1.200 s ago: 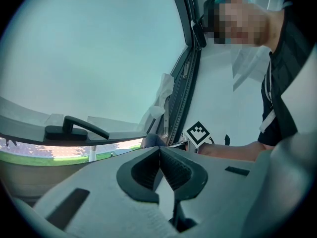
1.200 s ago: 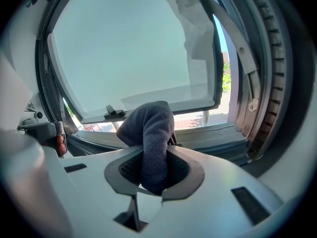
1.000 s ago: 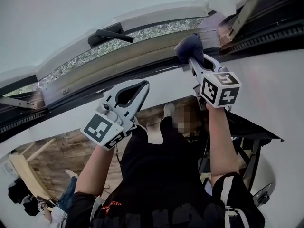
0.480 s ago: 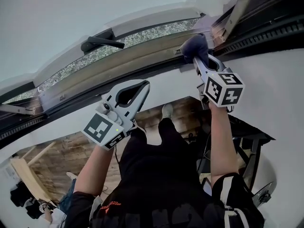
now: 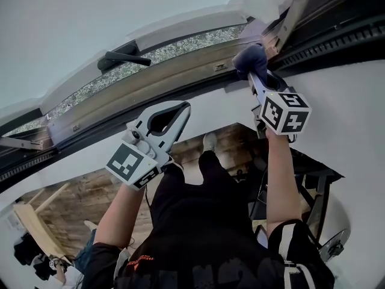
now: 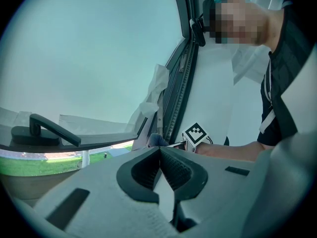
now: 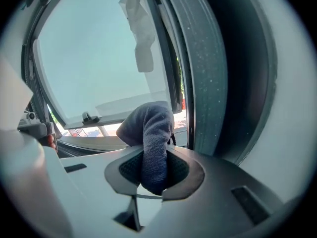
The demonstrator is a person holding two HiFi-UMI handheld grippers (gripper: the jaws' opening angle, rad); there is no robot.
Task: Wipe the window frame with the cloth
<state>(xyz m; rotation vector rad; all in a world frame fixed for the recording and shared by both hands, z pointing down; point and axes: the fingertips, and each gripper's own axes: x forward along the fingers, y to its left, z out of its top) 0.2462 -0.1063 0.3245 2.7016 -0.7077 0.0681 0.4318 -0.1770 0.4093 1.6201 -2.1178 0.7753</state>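
My right gripper [image 5: 256, 72] is shut on a dark blue cloth [image 5: 250, 59], bunched at the jaw tips and pressed to the lower window frame [image 5: 174, 71] near its right corner. In the right gripper view the cloth [image 7: 152, 133] hangs folded between the jaws of that gripper [image 7: 154, 167], beside the dark vertical frame post [image 7: 208, 68]. My left gripper [image 5: 175, 110] is held below the sill, jaws shut and empty; in its own view that gripper's [image 6: 160, 155] tips meet. A black window handle [image 5: 123, 58] sits on the frame to the left.
A white wall [image 5: 337, 95] runs under the sill. The sash channel [image 5: 337, 32] with its dark seal runs off to the right. Loose white protective film [image 7: 139, 31] hangs on the glass. The person's legs and a wooden floor [image 5: 90, 191] lie below.
The right gripper with the cloth has slid rightward along the lower frame toward the corner. The left gripper has stayed nearly in place.
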